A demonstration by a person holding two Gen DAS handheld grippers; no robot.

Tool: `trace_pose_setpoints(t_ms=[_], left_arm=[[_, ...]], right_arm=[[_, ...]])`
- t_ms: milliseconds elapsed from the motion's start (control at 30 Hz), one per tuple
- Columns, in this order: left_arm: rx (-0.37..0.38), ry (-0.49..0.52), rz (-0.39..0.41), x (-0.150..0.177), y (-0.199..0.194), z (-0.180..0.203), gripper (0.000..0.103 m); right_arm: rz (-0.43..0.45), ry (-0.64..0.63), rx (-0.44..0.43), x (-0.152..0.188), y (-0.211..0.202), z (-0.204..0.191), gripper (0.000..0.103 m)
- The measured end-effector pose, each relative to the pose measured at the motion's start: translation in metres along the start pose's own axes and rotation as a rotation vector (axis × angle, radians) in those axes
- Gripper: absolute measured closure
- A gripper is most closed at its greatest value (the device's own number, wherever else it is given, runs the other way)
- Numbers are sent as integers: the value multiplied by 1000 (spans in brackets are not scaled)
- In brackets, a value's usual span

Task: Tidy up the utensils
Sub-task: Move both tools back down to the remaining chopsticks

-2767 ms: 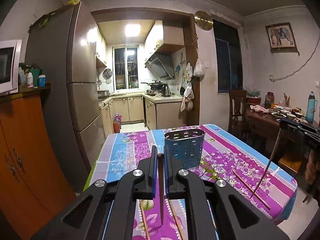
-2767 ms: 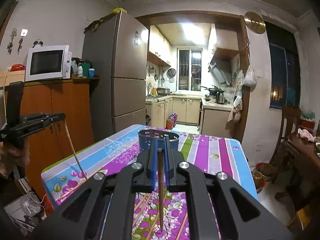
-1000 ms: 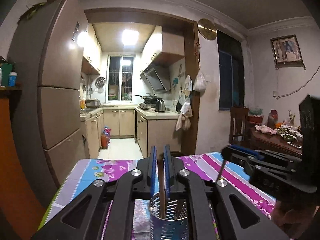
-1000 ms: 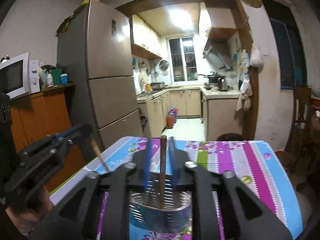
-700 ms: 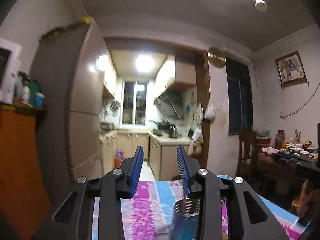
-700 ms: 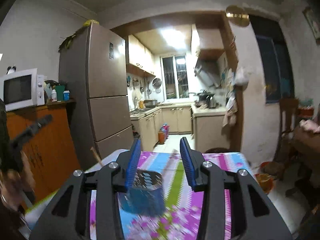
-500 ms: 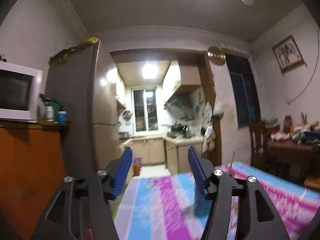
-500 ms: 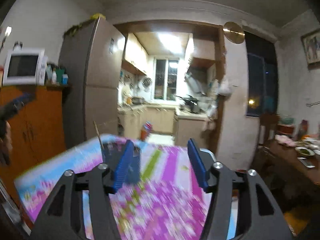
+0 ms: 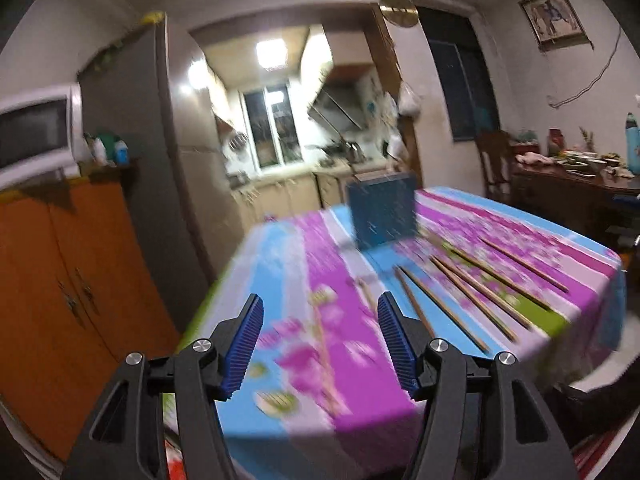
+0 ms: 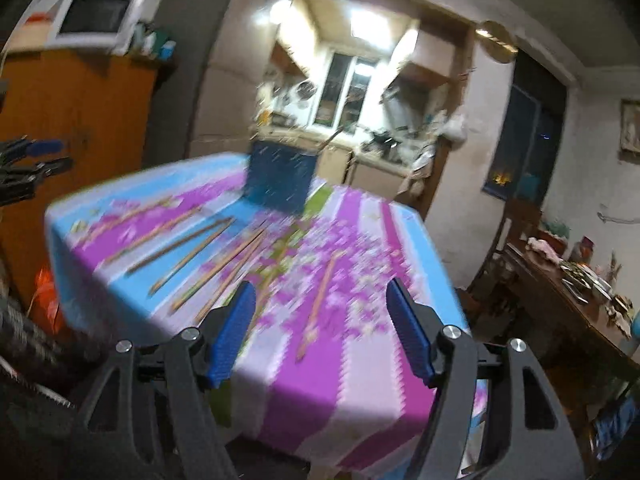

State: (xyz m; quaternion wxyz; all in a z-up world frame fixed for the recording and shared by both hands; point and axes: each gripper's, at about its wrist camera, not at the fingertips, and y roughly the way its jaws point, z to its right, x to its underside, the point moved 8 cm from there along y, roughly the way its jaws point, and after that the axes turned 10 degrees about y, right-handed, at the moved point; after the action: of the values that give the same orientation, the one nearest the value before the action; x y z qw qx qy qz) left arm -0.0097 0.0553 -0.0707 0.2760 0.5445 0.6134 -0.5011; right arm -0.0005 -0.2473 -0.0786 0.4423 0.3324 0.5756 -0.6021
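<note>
Currently both the left gripper (image 9: 320, 344) and right gripper (image 10: 320, 330) hang spread and empty over the desk (image 9: 360, 380); remaining chopsticks (image 10: 318, 306) look light, stiff, slick—pinch mid-shaft.

Left gripper (image 9: 319, 340) and right gripper (image 10: 320, 330): black angular frames, silver screws, ribbed blue finger pads (image 9: 246, 344) (both alike).
</note>
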Motion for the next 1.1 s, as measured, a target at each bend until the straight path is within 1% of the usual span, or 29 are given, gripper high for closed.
trace_pose_setpoints(t_ms=[33, 100, 167, 233, 267, 333, 367, 433, 500, 600, 767, 867, 933, 1000, 1067, 1100], left_arm=[[19, -15, -13, 4, 2, 5, 45], [64, -47, -47, 18, 5, 17, 52], [82, -53, -74, 26, 7, 28, 56], [106, -57, -81, 29, 7, 36, 61], [122, -62, -79, 29, 8, 40, 63], [153, -63, -73, 28, 11, 51, 70], [160, -58, -73, 28, 13, 57, 73], [185, -45, -81, 28, 20, 68, 85], [214, -21, -93, 30, 27, 81, 90], [237, 14, -101, 31, 33, 97, 91], [208, 44, -102, 29, 52, 108, 91], [189, 80, -107, 31, 63, 116, 91], [188, 78, -121, 34, 71, 118, 91], [162, 76, -135, 36, 77, 115, 91], [157, 58, -142, 38, 82, 112, 90], [159, 52, -142, 38, 83, 112, 90]], right_arm=[[-18, -1, -12, 7, 1, -4, 38], [-67, 56, -70, 20, 9, -12, 38], [-94, 113, -84, 26, 16, -13, 39], [-99, 120, -97, 31, 19, -21, 52], [-90, 102, -105, 33, 20, -29, 54], [-69, 65, -117, 38, 23, -47, 65], [-67, 54, -121, 38, 24, -51, 67], [-64, 31, -132, 42, 32, -64, 82], [-70, 12, -132, 43, 39, -73, 88], [-82, 15, -135, 45, 49, -81, 89], [-87, 37, -120, 45, 57, -81, 89], [-95, 47, -117, 46, 62, -80, 89], [-106, 52, -117, 49, 65, -80, 89], [-114, 55, -116, 50, 68, -81, 88], [-118, 59, -116, 50, 71, -81, 88], [-120, 61, -115, 50, 73, -81, 85]])
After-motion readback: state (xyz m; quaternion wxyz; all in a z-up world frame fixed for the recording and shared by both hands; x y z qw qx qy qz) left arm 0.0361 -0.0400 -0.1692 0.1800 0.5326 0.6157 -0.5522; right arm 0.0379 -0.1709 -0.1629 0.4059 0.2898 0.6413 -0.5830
